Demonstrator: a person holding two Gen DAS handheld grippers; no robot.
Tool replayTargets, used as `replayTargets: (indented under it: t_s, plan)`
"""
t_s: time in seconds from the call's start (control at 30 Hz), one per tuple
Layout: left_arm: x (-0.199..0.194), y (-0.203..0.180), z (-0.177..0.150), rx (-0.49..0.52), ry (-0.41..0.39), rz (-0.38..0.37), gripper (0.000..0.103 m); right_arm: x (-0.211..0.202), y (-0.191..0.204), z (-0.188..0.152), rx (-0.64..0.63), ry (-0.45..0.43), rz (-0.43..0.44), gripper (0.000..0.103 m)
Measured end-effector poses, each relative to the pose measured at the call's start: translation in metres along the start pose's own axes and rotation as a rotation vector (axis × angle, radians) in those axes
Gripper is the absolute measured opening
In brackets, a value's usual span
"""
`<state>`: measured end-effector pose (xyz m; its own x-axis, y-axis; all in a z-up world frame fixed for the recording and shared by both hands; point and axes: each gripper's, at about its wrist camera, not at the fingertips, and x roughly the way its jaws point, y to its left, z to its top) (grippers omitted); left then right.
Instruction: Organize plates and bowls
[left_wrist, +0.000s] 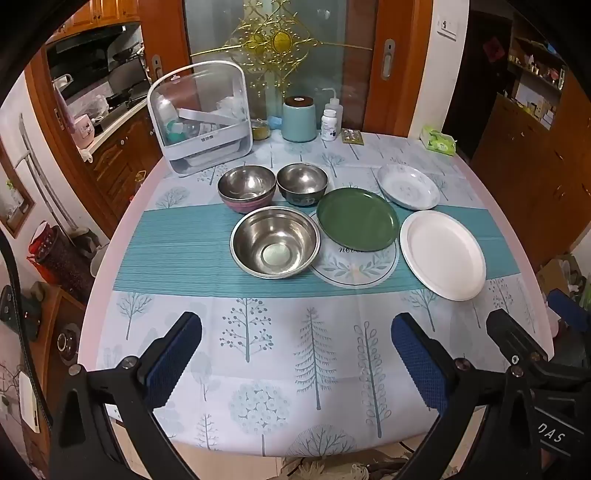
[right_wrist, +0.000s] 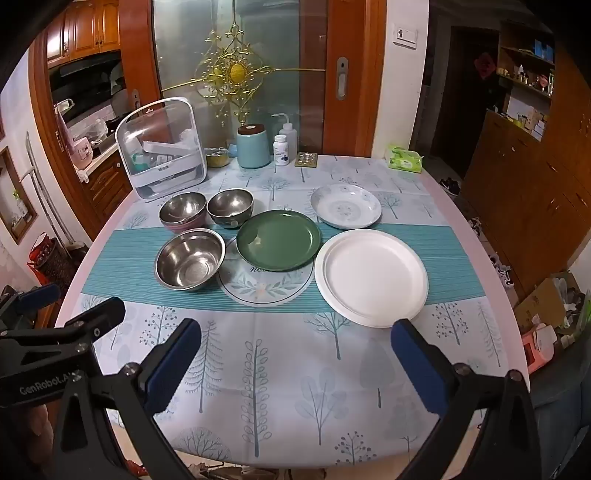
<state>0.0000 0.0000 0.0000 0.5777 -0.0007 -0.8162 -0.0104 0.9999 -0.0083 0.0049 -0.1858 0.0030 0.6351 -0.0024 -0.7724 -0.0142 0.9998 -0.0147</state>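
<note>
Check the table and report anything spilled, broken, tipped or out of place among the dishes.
Nothing stands out. The three steel bowls sit upright and empty, and the green plate, white plate and patterned plate lie flat, unstacked. No spills or breakage show.

Round surface (right_wrist: 280, 398) with pale tree-print cloth, teal runner (right_wrist: 122, 266) across the middle. Far side: frosted glass sliding door (right_wrist: 258, 55) in orange-brown wood frame, gold ornament (right_wrist: 232, 70) on it. Left: kitchen opening with wood cabinets (right_wrist: 85, 29) and counter. Right: dark doorway (right_wrist: 465, 110), open shelving (right_wrist: 524, 77) above a wood cabinet, shoes (right_wrist: 448, 184) on tiled floor. Warm indoor light
</note>
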Motion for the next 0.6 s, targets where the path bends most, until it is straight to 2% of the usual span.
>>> replayTargets:
  t_s: [0.37, 0.6]
  plan:
    - [0.002, -0.003, -0.011, -0.001, 0.009, -0.009, 0.102, -0.002, -0.002, -0.003, 0.003, -0.001, 0.002, 0.103]
    - [0.006, -0.004, -0.008, 0.018, 0.041, -0.012, 0.1, -0.003, -0.002, -0.004, 0.004, -0.001, 0.003, 0.103]
